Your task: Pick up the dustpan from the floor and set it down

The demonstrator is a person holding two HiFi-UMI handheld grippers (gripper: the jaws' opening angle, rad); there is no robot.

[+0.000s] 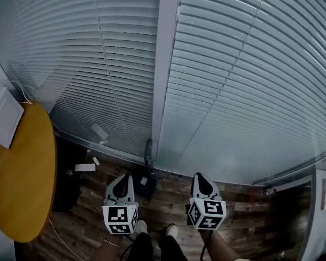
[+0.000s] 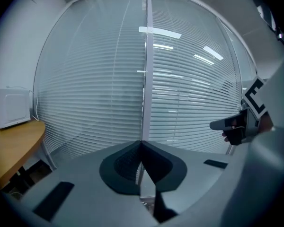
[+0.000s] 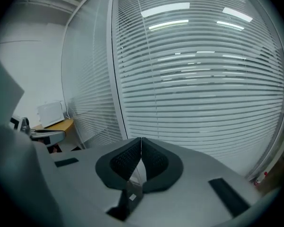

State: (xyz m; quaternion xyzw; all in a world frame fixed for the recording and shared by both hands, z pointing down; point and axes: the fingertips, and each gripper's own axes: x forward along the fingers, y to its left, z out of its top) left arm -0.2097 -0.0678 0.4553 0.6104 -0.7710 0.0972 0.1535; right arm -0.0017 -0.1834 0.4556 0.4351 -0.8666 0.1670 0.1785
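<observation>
Closest to us, at the bottom of the head view, are the person's dark trouser legs and a pair of white shoes point(image 1: 141, 226) on a brown wood-plank floor point(image 1: 239, 211). Just above them, side by side and apart, are two hand-held tools. The grey left gripper point(image 1: 124, 177) and the grey right gripper point(image 1: 200, 176) both point towards the window.

In the left gripper view, the left gripper point(image 2: 142, 144) has its dark ribbed pads pressed together at the tips, with nothing between them. In the right gripper view, the right gripper point(image 3: 141, 141) is likewise closed tip to tip and empty.

The dark dustpan point(image 1: 149, 188), with an upright handle, stands on the floor between the two grippers. It sits at the foot of the pale vertical window post point(image 1: 165, 64), and neither gripper touches it.

White slatted blinds point(image 1: 233, 80) fill the window on both sides of the post. At the left is a round yellow wooden table point(image 1: 22, 189) with a white rectangular box point(image 1: 4, 117) on its far edge. A white paper scrap point(image 1: 85, 167) lies on the floor between the table and the dustpan.
</observation>
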